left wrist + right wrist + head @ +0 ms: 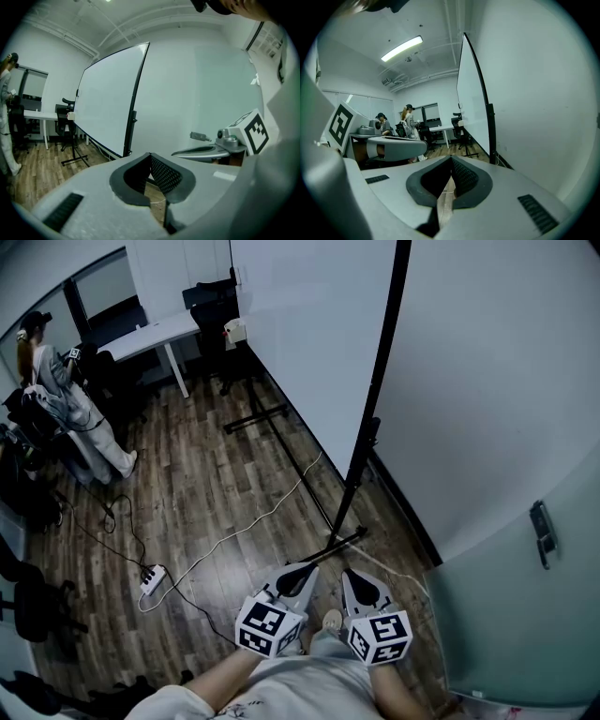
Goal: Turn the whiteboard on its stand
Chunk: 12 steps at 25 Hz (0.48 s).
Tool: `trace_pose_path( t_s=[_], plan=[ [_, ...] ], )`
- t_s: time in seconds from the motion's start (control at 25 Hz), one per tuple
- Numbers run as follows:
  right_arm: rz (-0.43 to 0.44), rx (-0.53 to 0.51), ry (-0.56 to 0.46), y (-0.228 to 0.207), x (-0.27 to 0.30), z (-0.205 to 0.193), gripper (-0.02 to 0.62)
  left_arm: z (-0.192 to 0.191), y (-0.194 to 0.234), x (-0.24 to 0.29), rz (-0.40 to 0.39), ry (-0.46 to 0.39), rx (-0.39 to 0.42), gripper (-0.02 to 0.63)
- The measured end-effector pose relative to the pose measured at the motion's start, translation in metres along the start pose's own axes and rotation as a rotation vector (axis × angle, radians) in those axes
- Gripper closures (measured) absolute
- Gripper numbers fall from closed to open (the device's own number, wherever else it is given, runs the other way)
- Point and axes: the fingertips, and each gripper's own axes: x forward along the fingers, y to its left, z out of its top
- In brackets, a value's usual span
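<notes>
The whiteboard [309,334] stands edge-on along the right wall, a large white panel in a black frame. Its near post [375,427] runs down to a black foot [339,542] on the wood floor. My left gripper [309,568] and right gripper [347,573] sit side by side low in the head view, a short way in front of that foot, touching nothing. In the left gripper view the left gripper [150,155] is shut and empty, with the whiteboard [110,93] ahead to its left. The right gripper [451,158] is likewise shut and empty, facing the whiteboard [471,98] edge.
A white cable runs across the floor to a power strip [153,577]. A person [66,399] stands at the far left near a white desk [155,334] and black chairs [211,306]. A door with a metal handle [542,532] is close on my right.
</notes>
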Motion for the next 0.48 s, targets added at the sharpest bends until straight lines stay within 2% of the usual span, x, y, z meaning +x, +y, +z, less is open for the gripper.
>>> trace_pose_path(
  t_s=[0.48],
  plan=[
    [0.023,-0.025,-0.014,-0.074,0.042,0.034,0.589,0.029,0.025,0.071,0.061,-0.025,-0.013,0.595]
  ],
)
